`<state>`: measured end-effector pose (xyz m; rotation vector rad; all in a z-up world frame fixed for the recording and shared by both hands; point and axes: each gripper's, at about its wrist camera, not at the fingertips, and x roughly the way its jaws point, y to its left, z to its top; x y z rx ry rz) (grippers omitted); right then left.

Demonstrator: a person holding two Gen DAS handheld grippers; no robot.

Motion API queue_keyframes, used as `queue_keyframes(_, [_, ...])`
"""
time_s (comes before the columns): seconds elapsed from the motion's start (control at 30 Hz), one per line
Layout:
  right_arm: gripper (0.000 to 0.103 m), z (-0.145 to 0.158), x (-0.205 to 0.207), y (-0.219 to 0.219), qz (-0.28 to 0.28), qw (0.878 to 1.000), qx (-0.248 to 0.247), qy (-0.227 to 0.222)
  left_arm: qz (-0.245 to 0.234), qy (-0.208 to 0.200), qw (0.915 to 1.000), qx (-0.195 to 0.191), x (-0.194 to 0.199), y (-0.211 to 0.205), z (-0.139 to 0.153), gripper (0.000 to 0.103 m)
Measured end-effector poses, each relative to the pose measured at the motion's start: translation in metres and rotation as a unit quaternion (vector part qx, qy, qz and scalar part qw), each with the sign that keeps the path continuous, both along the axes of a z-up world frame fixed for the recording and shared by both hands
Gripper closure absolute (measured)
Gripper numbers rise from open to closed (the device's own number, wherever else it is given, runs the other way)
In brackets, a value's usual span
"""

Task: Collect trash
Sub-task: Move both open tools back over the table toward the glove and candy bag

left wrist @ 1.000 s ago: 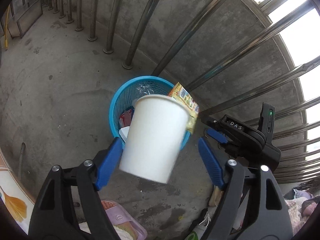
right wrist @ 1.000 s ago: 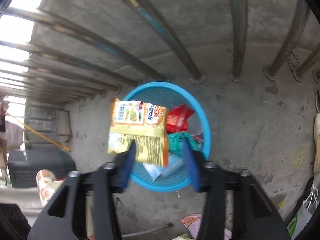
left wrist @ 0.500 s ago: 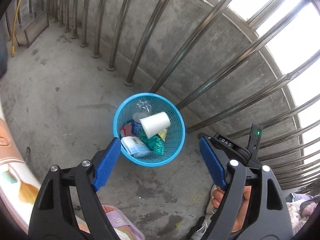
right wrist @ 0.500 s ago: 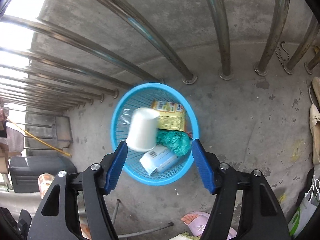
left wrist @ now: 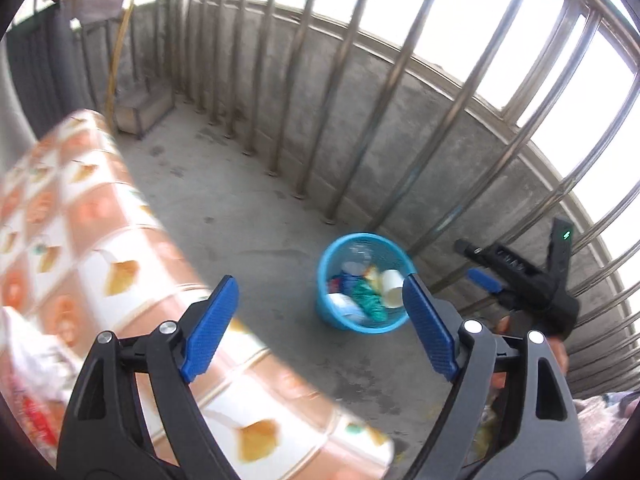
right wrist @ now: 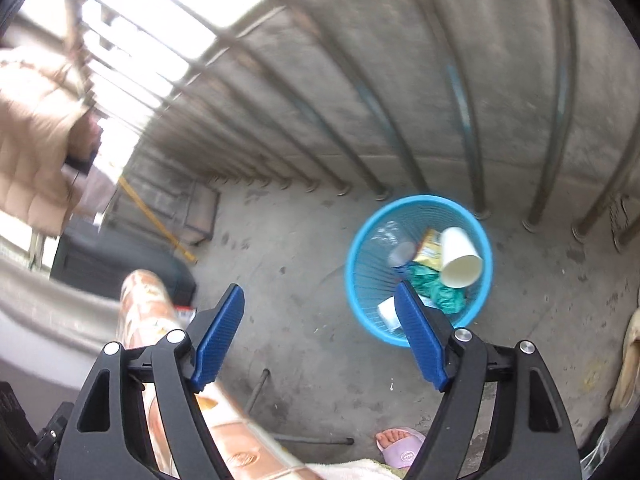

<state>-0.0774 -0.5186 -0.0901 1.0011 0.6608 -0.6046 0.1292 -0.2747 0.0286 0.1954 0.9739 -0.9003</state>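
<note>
A blue mesh bin [left wrist: 325, 280] stands on the concrete floor by the railing; it also shows in the right wrist view [right wrist: 356, 280]. Inside lie a white paper cup [right wrist: 458, 257] on its side, a yellow snack wrapper [right wrist: 429, 245], green plastic [right wrist: 436, 286] and other trash. The cup also shows in the left wrist view [left wrist: 392, 288]. My left gripper [left wrist: 320, 324] is open and empty, above and short of the bin. My right gripper [right wrist: 320, 336] is open and empty, to the left of the bin. The right gripper shows in the left wrist view [left wrist: 486, 270].
A table with an orange and white patterned cloth [left wrist: 80, 220] sits at the left, with a plastic bag [left wrist: 32, 380] on it. Steel railing bars [left wrist: 360, 120] and a low concrete wall run behind the bin. A foot in a pink slipper [right wrist: 400, 446] is on the floor.
The cup and the wrapper fell into the bin. Both grippers have pulled back and up from the bin and swung left; the table has come into view.
</note>
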Motion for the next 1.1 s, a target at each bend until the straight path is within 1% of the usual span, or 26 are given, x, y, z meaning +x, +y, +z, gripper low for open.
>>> queue_keyframes(0.1, [0.023, 0.024, 0.023, 0.025, 0.057, 0.998, -0.023, -0.001, 0.031, -0.044, 0.9984, 0.017, 0.000, 0.043, 0.014, 0.020])
queue_keyframes(0.2, [0.022, 0.043, 0.046, 0.055, 0.118, 0.992, -0.040, -0.007, 0.064, -0.077, 0.9943, 0.035, 0.001, 0.086, 0.021, 0.020])
queue_keyframes(0.27, [0.022, 0.054, 0.060, 0.074, 0.153, 0.987, -0.046, -0.011, 0.097, -0.086, 0.9903, 0.051, 0.003, 0.112, 0.024, 0.019])
queue_keyframes(0.4, [0.022, 0.069, 0.089, 0.115, 0.223, 0.973, -0.053, -0.017, 0.154, -0.098, 0.9809, 0.066, 0.006, 0.163, 0.027, 0.019])
queue_keyframes(0.47, [0.022, 0.076, 0.101, 0.135, 0.254, 0.965, -0.057, -0.018, 0.171, -0.107, 0.9770, 0.069, 0.005, 0.185, 0.029, 0.018])
queue_keyframes(0.53, [0.022, 0.080, 0.113, 0.155, 0.284, 0.957, -0.060, -0.019, 0.187, -0.121, 0.9717, 0.080, 0.004, 0.203, 0.029, 0.018])
queue_keyframes(0.6, [0.022, 0.084, 0.123, 0.174, 0.310, 0.949, -0.060, -0.019, 0.198, -0.134, 0.9668, 0.090, 0.001, 0.214, 0.028, 0.018])
queue_keyframes(0.77, [0.022, 0.092, 0.142, 0.215, 0.364, 0.929, -0.059, -0.019, 0.213, -0.149, 0.9604, 0.100, -0.008, 0.236, 0.024, 0.017])
queue_keyframes(0.97, [0.022, 0.095, 0.152, 0.248, 0.405, 0.912, -0.059, -0.017, 0.215, -0.152, 0.9588, 0.106, -0.017, 0.247, 0.018, 0.017])
queue_keyframes(1.1, [0.022, 0.093, 0.156, 0.261, 0.421, 0.905, -0.056, -0.011, 0.216, -0.145, 0.9592, 0.111, -0.015, 0.249, 0.010, 0.016])
